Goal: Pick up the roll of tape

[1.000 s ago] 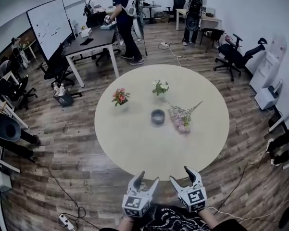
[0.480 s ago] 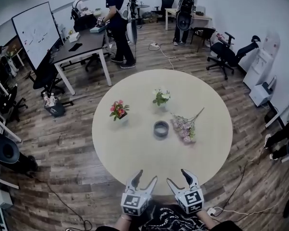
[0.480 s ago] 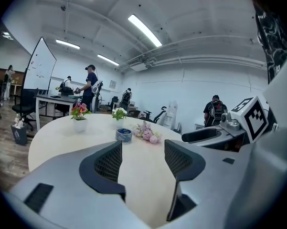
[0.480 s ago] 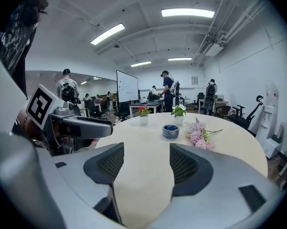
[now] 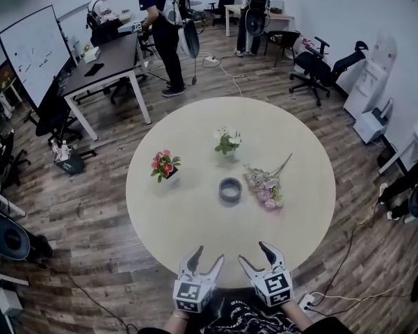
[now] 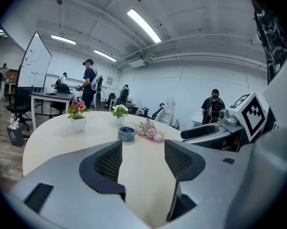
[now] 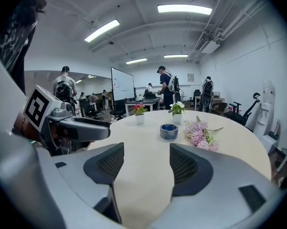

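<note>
Zero progress so far: the small grey-blue roll of tape point(image 5: 230, 190) lies flat at mid-frame on the round beige table point(image 5: 153, 221), untouched, just beside a loose bunch of pink flowers point(image 5: 267, 188). The left gripper point(image 5: 209, 256) and right gripper point(image 5: 254, 252) hover over the table's near edge at bottom centre. Both have jaws spread and empty, well apart from the roll. Reach, grip and lift are all left.

A pot of red flowers point(image 5: 165, 165) is being held up by the round table point(image 5: 174, 218) toward its left edge, and a pot of white flowers point(image 5: 227, 142) toward its far edge. A pink bunch point(image 5: 266, 186) is being kept flat nearer the right edge.
</note>
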Available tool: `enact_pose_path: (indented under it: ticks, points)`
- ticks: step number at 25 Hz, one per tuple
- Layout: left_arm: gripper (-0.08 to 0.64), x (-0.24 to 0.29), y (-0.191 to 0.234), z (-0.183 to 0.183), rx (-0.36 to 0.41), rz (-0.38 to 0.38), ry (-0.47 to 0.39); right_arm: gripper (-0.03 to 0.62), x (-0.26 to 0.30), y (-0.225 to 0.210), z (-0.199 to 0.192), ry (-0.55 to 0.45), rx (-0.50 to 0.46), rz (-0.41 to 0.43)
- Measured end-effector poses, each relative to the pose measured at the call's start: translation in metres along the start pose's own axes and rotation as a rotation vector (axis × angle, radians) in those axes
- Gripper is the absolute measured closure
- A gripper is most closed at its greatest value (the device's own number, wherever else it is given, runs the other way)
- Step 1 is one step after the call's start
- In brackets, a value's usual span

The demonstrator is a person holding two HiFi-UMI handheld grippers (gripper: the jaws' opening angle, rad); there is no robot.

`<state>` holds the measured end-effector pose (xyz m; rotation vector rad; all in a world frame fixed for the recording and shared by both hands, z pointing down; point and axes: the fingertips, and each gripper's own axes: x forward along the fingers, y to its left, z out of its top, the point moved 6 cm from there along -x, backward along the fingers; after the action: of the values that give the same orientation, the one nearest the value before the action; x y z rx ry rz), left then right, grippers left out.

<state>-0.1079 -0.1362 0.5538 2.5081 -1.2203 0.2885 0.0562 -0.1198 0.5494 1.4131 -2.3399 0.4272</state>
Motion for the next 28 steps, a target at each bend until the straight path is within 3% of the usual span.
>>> enact_pose_path:
  ticks: [17, 21, 28]
  points:
    - [0.261, 0.030, -0.002, 0.026, -0.035, 0.115, -0.002, 0.343, 0.043, -0.102, 0.068, -0.044, 0.069, 0.001]
    - [0.261, 0.024, 0.010, 0.026, -0.041, 0.156, -0.001, 0.348, 0.078, -0.112, 0.092, -0.015, 0.029, 0.015]
    - [0.261, 0.011, 0.025, 0.023, -0.056, 0.224, 0.008, 0.356, 0.145, -0.130, 0.110, 0.098, 0.042, 0.050]
